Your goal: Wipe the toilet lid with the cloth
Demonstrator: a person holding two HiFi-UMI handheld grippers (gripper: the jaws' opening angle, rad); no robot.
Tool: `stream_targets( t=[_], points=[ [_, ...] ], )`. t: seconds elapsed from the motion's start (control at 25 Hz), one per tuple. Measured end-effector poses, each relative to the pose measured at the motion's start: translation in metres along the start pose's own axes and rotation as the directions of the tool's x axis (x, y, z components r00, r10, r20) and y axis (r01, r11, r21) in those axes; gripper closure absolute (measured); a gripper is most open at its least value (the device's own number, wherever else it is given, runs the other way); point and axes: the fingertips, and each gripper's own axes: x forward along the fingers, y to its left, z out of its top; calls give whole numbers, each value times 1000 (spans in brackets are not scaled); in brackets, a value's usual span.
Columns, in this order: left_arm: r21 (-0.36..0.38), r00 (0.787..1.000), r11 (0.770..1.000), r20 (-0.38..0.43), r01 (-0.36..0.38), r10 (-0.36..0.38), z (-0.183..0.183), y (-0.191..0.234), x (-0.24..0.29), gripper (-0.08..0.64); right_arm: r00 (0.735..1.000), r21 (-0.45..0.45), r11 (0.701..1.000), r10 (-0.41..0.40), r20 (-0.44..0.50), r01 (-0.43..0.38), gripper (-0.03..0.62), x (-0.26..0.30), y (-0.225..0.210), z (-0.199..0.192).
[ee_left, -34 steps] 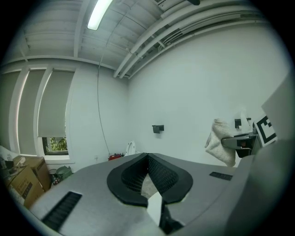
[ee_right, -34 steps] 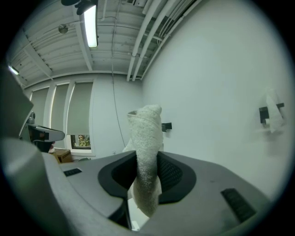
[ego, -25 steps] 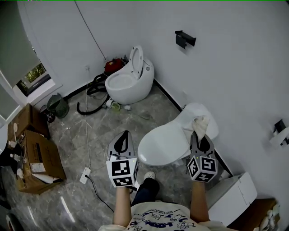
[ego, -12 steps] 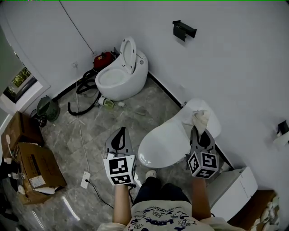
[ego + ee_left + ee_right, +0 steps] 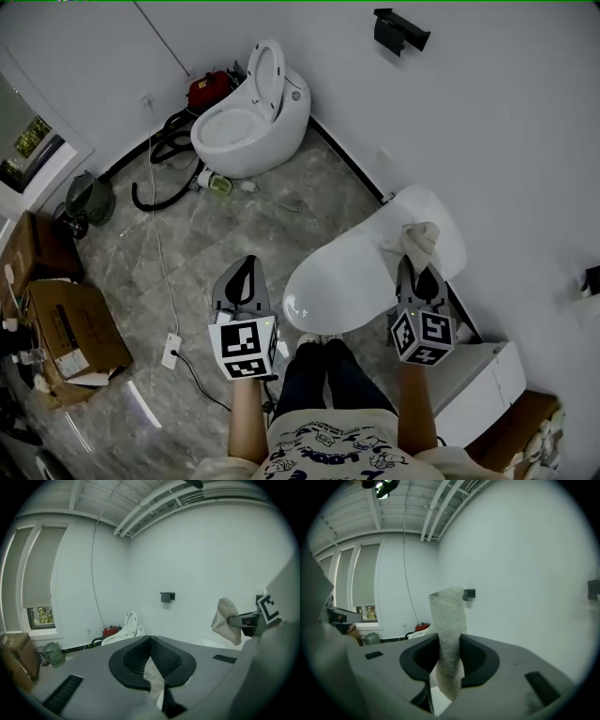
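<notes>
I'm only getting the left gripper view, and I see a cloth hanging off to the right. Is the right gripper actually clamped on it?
Observer: Yes. The right gripper view shows the right gripper shut on the cloth, which stands up between its two sides.
Operator: Where is that cloth compared with the toilet lid?
Observer: In the head view it sits at the back end of the closed toilet lid. I cannot tell whether it touches.
Operator: And where is my left gripper?
Observer: In the head view the left gripper is off the lid's left side, above the floor.
</notes>
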Motion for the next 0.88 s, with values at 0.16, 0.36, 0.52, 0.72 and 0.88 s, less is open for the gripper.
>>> stream_targets(
  t=[0.16, 0.36, 0.52, 0.72, 0.88],
  points=[
    [-14, 999, 1000, -51, -9, 8, -16, 4, 23, 557, 999, -2, 1000, 15, -44, -15, 491, 31, -5, -11],
    [-6, 997, 1000, -69, -16, 15, -32, 4, 62, 557, 996, -10, 999, 40, -84, -41, 491, 77, -13, -31],
    [-7, 992, 999, -122, -35, 34, -55, 2, 85, 557, 987, -15, 998, 54, -150, -57, 491, 108, -26, -64],
    [-22, 980, 998, -188, -64, 58, -89, 6, 111, 557, 974, -49, 996, 56, -221, -69, 491, 147, -36, -106],
    [-19, 972, 997, -226, -69, 63, -114, 6, 130, 557, 963, -43, 995, 75, -260, -89, 491, 175, -40, -137]
  ],
)
